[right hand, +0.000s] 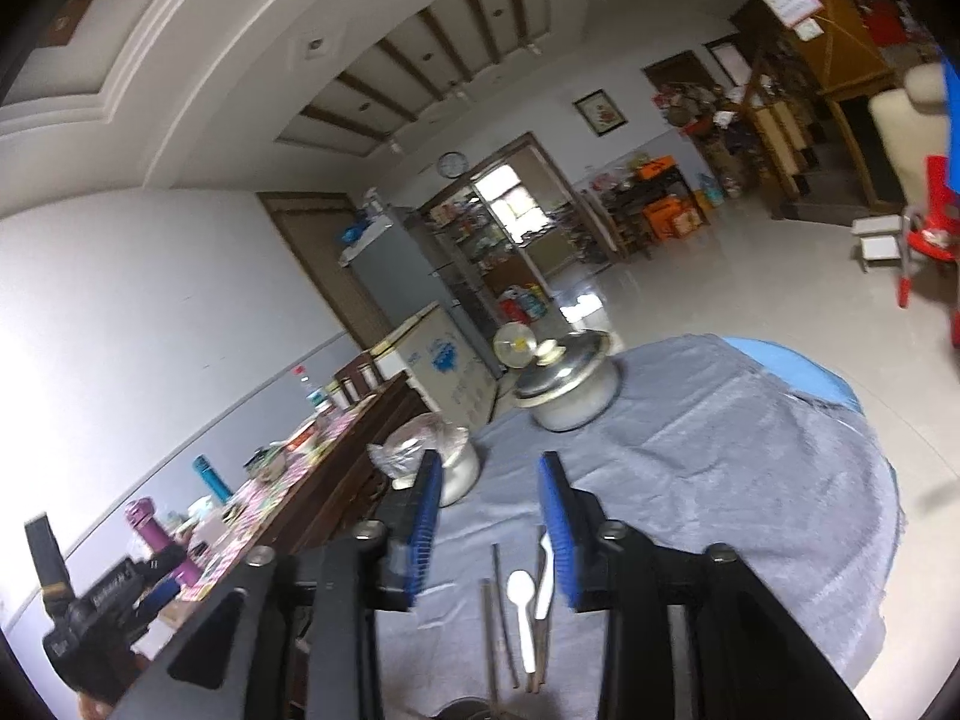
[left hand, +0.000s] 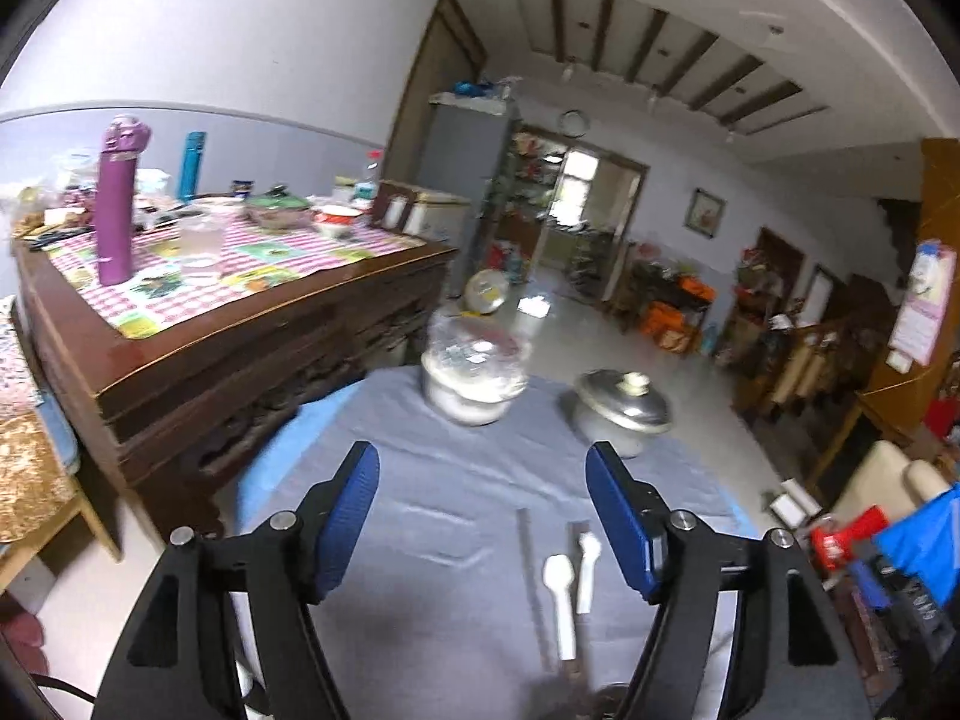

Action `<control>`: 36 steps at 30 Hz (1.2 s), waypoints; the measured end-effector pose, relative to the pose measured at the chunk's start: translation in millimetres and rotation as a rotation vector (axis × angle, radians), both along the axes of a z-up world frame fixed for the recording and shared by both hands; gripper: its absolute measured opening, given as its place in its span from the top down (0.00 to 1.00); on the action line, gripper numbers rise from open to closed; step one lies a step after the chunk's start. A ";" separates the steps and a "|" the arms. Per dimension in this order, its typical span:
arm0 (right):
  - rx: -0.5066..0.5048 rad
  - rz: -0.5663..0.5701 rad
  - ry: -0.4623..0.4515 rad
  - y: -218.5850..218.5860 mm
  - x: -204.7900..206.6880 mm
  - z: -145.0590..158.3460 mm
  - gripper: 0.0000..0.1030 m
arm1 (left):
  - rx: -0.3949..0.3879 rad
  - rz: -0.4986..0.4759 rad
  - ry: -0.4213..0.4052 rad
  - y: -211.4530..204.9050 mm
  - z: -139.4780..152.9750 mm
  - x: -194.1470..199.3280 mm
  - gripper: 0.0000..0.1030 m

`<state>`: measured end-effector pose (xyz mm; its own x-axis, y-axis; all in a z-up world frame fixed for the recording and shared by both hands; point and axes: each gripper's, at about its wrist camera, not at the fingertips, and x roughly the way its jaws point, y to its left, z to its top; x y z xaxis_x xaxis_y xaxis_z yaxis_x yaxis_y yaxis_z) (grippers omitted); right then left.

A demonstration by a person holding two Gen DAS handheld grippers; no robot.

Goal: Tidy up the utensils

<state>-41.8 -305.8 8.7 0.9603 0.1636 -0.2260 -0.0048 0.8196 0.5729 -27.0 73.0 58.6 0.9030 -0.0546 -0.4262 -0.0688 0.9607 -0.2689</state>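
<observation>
**Both grippers spread above thin, light utensils on the grey cloth**

The left gripper (left hand: 483, 516) stands wide apart, its blue ribbed pads clear of everything. The right gripper (right hand: 489, 525) is spread less far and also grips nothing.

Low in the left wrist frame, just inside the right-hand pad, lie two white plastic spoons (left hand: 561, 600) side by side, with thin grey metal chopsticks (left hand: 531, 576) to their left and darker sticks partly under them. The right wrist frame shows the same cluster at lower centre, between its fingers.

These pieces look light and stiff. The spoons are probably smooth and apt to slip or pivot; a pinch across the handle's mid-length should serve better than the bowl. The chopsticks lie flat on the grey cloth-covered round table (left hand: 420, 480), so they may roll; the soft cloth may bunch under the pads.

Beyond stand a plastic-wrapped white bowl (left hand: 474, 378) and a lidded steel pot (left hand: 621, 411).
</observation>
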 end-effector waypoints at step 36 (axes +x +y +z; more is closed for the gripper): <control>-0.026 -0.087 0.311 -32.6 54.5 -114.4 0.55 | 0.180 0.083 0.417 50.0 -160.6 66.9 0.30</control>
